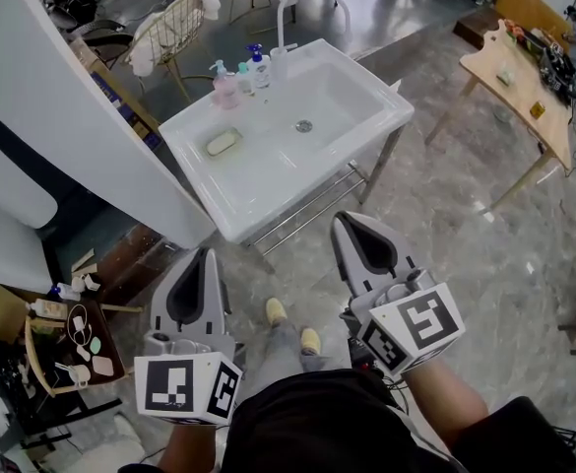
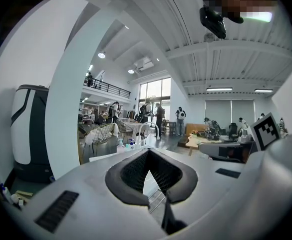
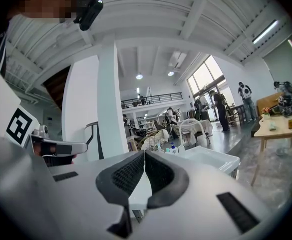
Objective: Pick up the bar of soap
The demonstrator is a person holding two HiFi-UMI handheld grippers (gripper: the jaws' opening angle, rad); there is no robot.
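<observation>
A pale yellow-green bar of soap (image 1: 223, 143) lies on the left ledge of a white sink (image 1: 268, 180) in the head view. Both grippers hang well short of the sink, over the floor. My left gripper (image 1: 205, 252) points toward the sink's near edge with its jaws shut and nothing between them. My right gripper (image 1: 344, 219) is just off the sink's right front corner, its tips also together and empty. In the left gripper view the left gripper (image 2: 148, 151) has its tips touching; the right gripper (image 3: 144, 153) looks the same in its own view.
A curved tap (image 1: 307, 3) and several pump bottles (image 1: 240, 74) stand at the sink's back rim. A white pillar (image 1: 66, 97) rises left of the sink. A wooden table (image 1: 520, 82) is at the right, wire chairs (image 1: 174, 28) behind, clutter (image 1: 66, 338) on the floor at left.
</observation>
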